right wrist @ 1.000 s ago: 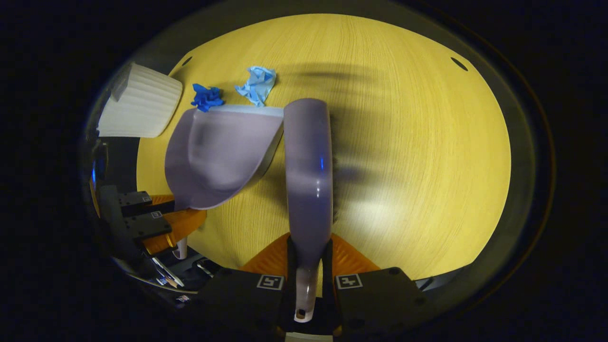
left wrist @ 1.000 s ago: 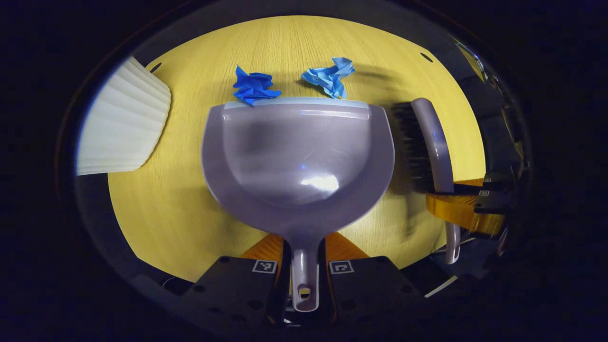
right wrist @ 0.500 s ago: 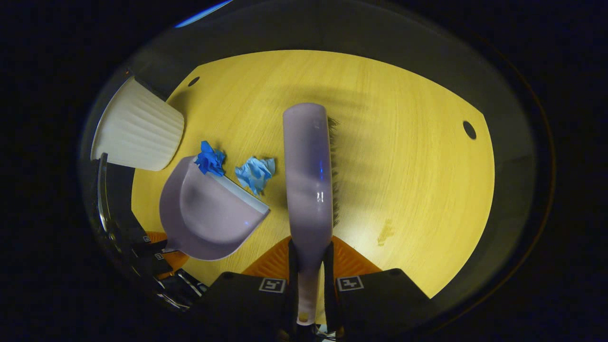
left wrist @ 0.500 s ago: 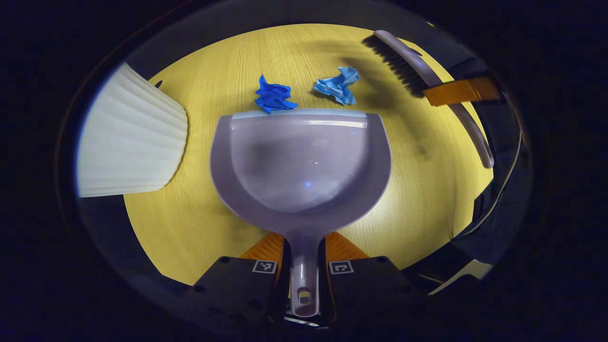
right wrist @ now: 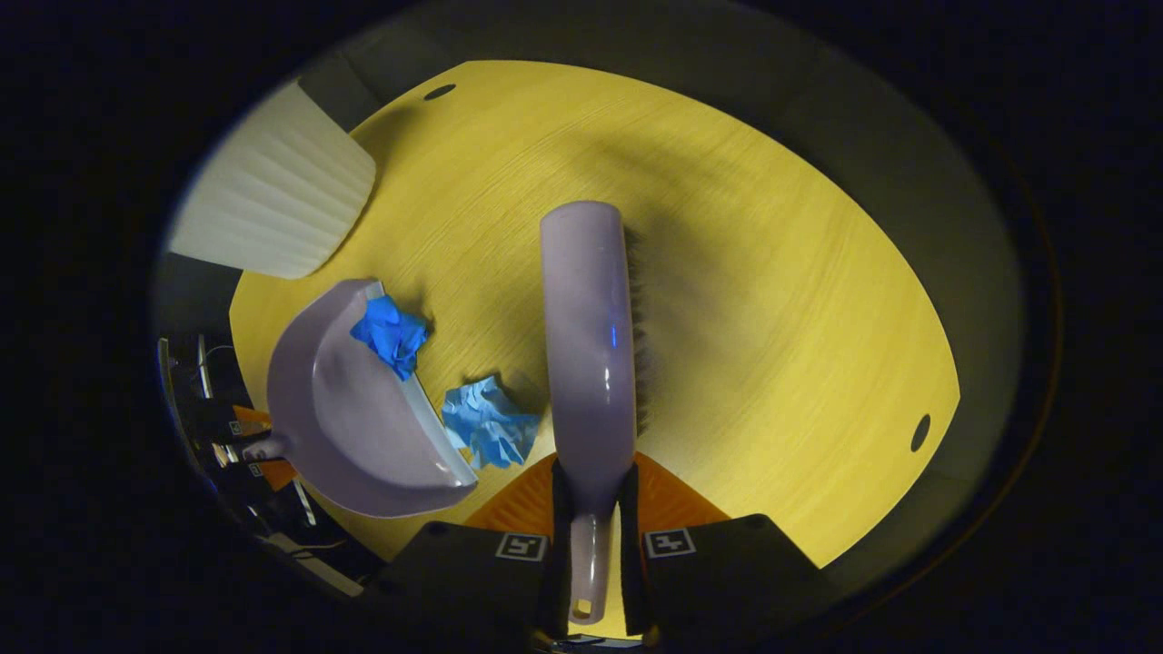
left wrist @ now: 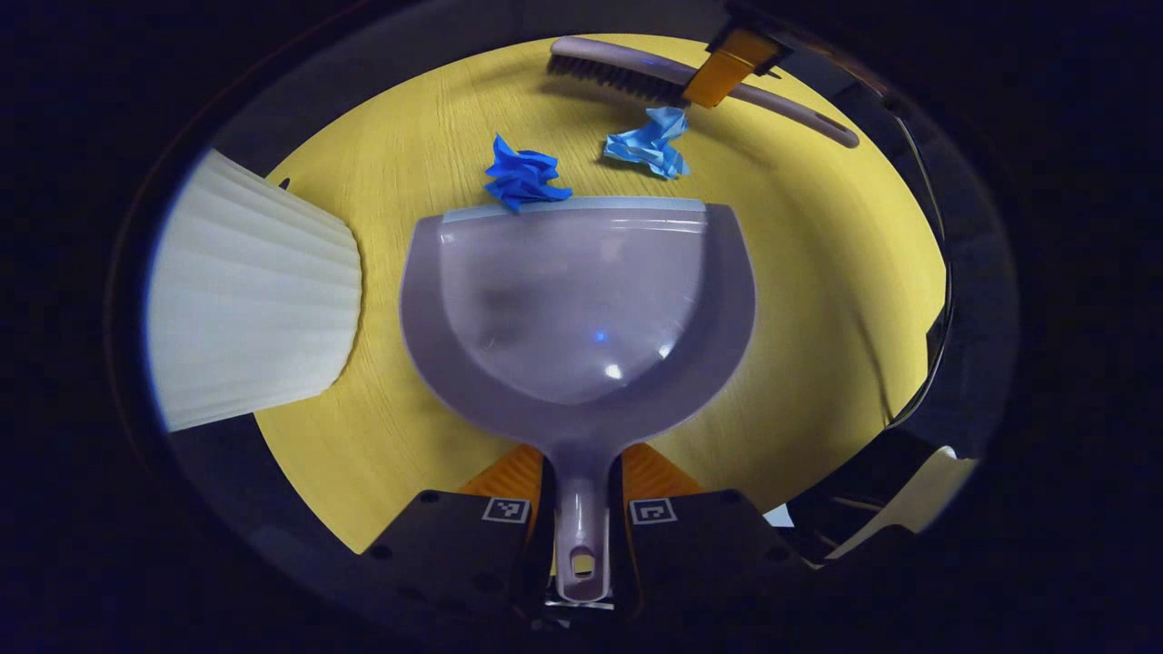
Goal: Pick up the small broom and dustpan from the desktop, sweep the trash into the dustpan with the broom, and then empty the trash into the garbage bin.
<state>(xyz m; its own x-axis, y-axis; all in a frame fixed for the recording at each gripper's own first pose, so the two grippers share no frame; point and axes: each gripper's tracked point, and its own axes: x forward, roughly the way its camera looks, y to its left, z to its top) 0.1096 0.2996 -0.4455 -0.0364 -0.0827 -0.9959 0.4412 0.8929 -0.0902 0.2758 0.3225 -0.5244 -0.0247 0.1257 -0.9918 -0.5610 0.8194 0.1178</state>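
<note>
- Beyond the dustpan (left wrist: 578, 309), the broom (left wrist: 627, 74) has swung round from the side to lie past both paper scraps, bristles facing the pan lip, so a sweep looks ready.
- Dark blue scrap (left wrist: 522, 174) touches the pan's lip; light blue scrap (left wrist: 651, 145) sits between lip and broom.
- Left gripper (left wrist: 581, 518) jaws are closed on the dustpan handle; right gripper (right wrist: 591, 536) jaws on the broom handle.
- Beside the dustpan on the worktop (left wrist: 818, 300), the white ribbed garbage bin (left wrist: 254, 300) stands clear of the sweep path.
</note>
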